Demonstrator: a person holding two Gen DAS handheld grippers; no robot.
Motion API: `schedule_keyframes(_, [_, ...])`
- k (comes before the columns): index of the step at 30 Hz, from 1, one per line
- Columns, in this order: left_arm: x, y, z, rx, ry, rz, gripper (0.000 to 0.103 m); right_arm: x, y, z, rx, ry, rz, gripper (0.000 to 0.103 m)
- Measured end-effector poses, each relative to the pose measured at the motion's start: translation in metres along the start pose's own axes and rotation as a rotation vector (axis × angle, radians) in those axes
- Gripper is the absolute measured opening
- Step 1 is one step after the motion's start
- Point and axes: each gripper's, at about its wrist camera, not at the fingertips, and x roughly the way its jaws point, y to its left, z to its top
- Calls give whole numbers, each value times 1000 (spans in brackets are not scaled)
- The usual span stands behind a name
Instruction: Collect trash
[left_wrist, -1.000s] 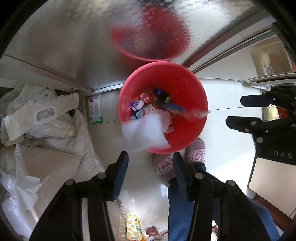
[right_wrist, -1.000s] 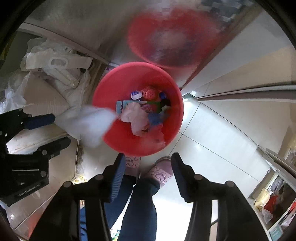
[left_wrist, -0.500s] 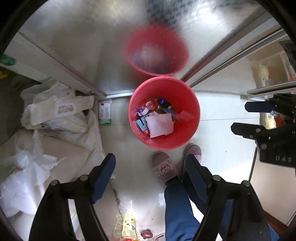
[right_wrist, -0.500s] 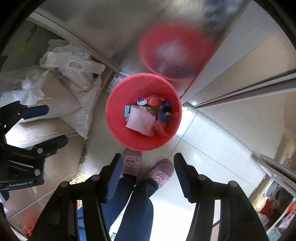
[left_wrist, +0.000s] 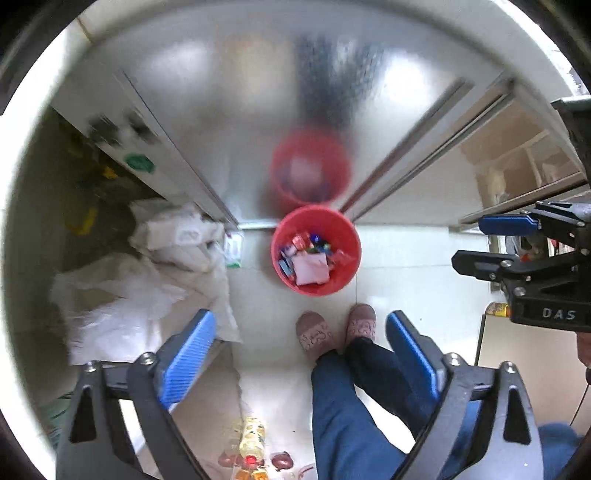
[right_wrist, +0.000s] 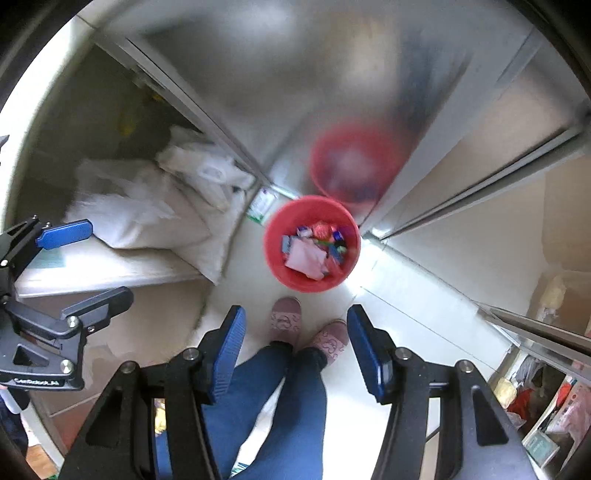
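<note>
Here I look straight down from high above a pale tiled floor (left_wrist: 399, 280), both my grippers pointing at it. A brushed metal panel (left_wrist: 258, 103) fills the upper part of both views and carries a blurred red reflection of the bin. White sacks and plastic bags (left_wrist: 147, 280) pile up at the left of the left wrist view, and at upper left in the right wrist view. My own legs in blue trousers (right_wrist: 280, 398) run up from the bottom edge, ending in pink slippers (left_wrist: 317, 334) just below the bin.

The red bin (left_wrist: 316, 286) stands on the floor near the centre of both views, up against the foot of the metal panel. The trash lies inside it: a pale pink sheet (left_wrist: 312, 269) on top, with small colourful wrappers (left_wrist: 306, 242) packed above it in the frame.

My left gripper (left_wrist: 299, 354) has just been opening its jaws, which now stand spread wide with nothing between them; only floor, slippers and trousers show through the gap. My right gripper (right_wrist: 295, 343) holds its jaws partly apart, also gripping nothing. Each gripper shows in the other's view, at the right edge of the left wrist view and the left edge of the right wrist view, side on and level with me.
</note>
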Motion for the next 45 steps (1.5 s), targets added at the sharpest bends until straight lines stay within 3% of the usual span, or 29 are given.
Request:
schedule_keyframes(6, [-76, 12, 3, -62, -93, 35, 103, -71, 18, -1, 4, -106, 8, 54])
schedule_keyframes(13, [-169, 10, 9, -69, -263, 82, 103, -143, 34, 4, -34, -273, -27, 55])
schedule_keyframes(19, [-235, 12, 16, -74, -395, 161, 103, -200, 46, 13, -75, -455, -67, 76])
schedule_keyframes(29, [-340, 31, 3, -187, -634, 258, 103, -264, 68, 15, -116, -701, -82, 98])
schedule_keyframes(37, [-375, 22, -19, -213, -685, 203, 103, -311, 80, -3, -137, -831, -73, 102])
schedule_keyframes(45, [-383, -10, -43, -191, -673, 217, 103, -325, 85, -32, -151, -832, -97, 102])
